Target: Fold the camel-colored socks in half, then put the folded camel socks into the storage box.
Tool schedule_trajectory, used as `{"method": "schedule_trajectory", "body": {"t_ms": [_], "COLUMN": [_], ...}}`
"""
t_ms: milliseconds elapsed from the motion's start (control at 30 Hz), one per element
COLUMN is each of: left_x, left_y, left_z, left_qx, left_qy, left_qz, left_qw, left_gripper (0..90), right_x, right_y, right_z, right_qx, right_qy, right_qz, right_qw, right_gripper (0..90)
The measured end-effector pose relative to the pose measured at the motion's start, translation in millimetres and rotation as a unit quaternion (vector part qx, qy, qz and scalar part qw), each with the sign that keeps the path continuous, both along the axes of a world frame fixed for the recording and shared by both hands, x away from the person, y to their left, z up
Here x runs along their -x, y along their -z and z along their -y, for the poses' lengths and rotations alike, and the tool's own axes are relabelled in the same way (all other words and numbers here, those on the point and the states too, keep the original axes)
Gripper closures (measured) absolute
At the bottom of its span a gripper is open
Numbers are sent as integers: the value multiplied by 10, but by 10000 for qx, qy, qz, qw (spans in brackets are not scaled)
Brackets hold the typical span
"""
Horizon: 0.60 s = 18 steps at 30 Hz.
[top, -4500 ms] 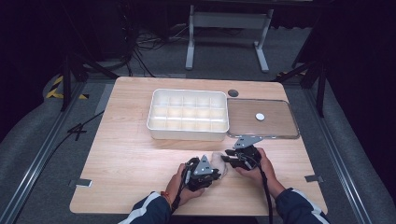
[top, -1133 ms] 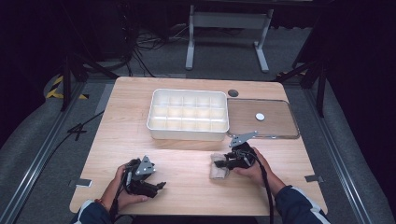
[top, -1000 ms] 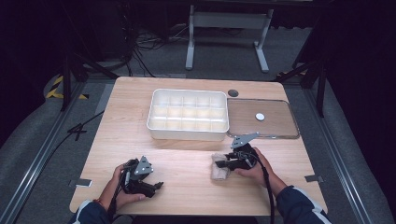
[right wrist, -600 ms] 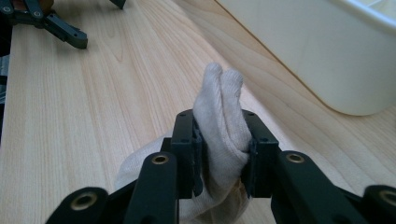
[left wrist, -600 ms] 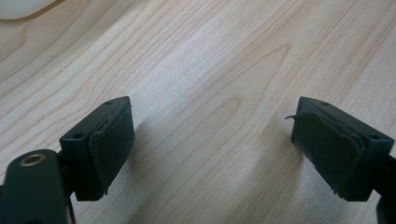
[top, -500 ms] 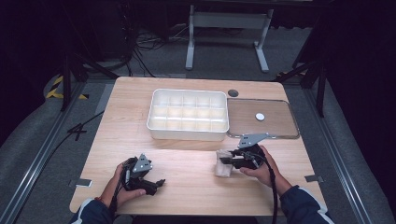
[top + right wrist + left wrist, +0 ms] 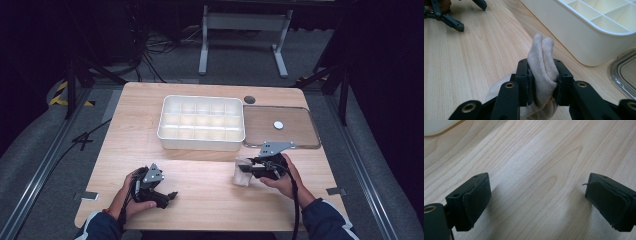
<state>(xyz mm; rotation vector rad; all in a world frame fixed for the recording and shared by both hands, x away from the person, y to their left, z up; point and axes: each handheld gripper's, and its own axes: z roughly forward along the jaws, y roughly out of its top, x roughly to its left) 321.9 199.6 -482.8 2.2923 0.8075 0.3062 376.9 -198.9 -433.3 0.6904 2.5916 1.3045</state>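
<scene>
Right hand-held gripper [image 7: 541, 87] pinches a plain, unlabelled beige cloth [image 7: 541, 62].

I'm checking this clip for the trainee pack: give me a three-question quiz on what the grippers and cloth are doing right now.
1. True or false: the right gripper is shut on the folded cloth.
2. What lies between the left gripper jaws? A) the cloth B) bare table C) a lid
3. Which side of the white divided tray does the clear lid lie on in the high view?

Key: 1 true; 2 B; 3 its right side.
</scene>
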Motion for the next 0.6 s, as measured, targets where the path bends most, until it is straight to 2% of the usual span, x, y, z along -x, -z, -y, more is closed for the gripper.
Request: {"method": "schedule_trajectory", "body": {"t_ms": [333,600], "left_x": [-1,20], "left_y": [4,4], "left_z": [4,4], "left_qx": [20,50], "left_qy": [-22,-83], "left_qz": [-3,-29], "left_qw": [10000,9999], "left_gripper": [61,67], "right_x": [-18,-65], "right_y": [-90,-88], "right_z": [97,98], "right_qx": [-58,-59], "right_qy": [167,241], "right_qz": [206,190], "right_qw": [9996,9995], "right_gripper": [702,702]}}
